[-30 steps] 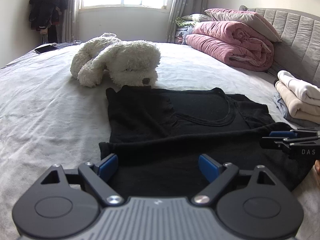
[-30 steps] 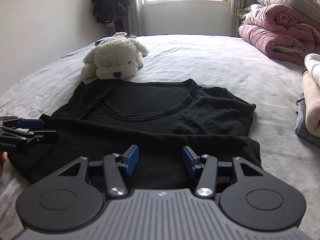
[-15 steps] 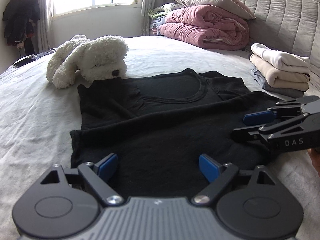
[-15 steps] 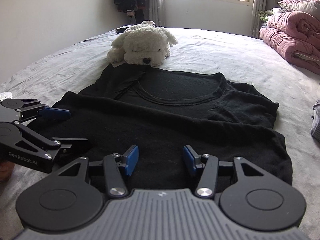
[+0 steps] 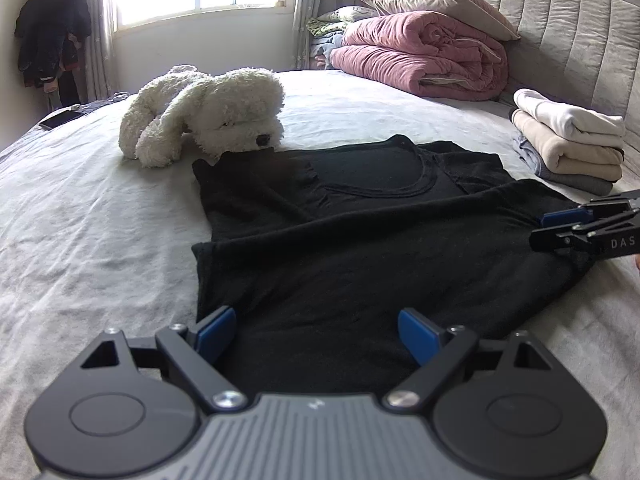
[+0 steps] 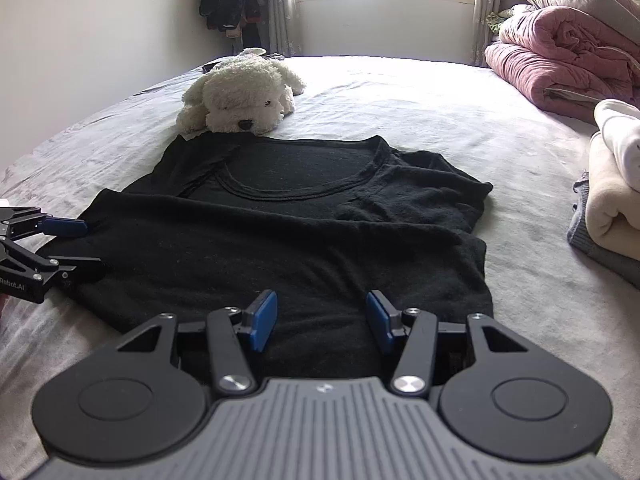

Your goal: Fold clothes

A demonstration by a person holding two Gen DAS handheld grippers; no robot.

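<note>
black shirt [image 5: 360, 256] lies on the bed [image 5: 80, 208], hem folded up toward the collar. over the last second both views only shifted; left gripper [image 5: 316, 330] and right gripper [image 6: 322, 316] remain spread wide, holding nothing; fold unchanged.

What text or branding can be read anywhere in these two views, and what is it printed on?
"DAS": white letters on the side of the right gripper, cut off by the picture's edge.
"Robot.AI": white letters on the side of the left gripper, first letters cut off.
No other text can be read.
</note>
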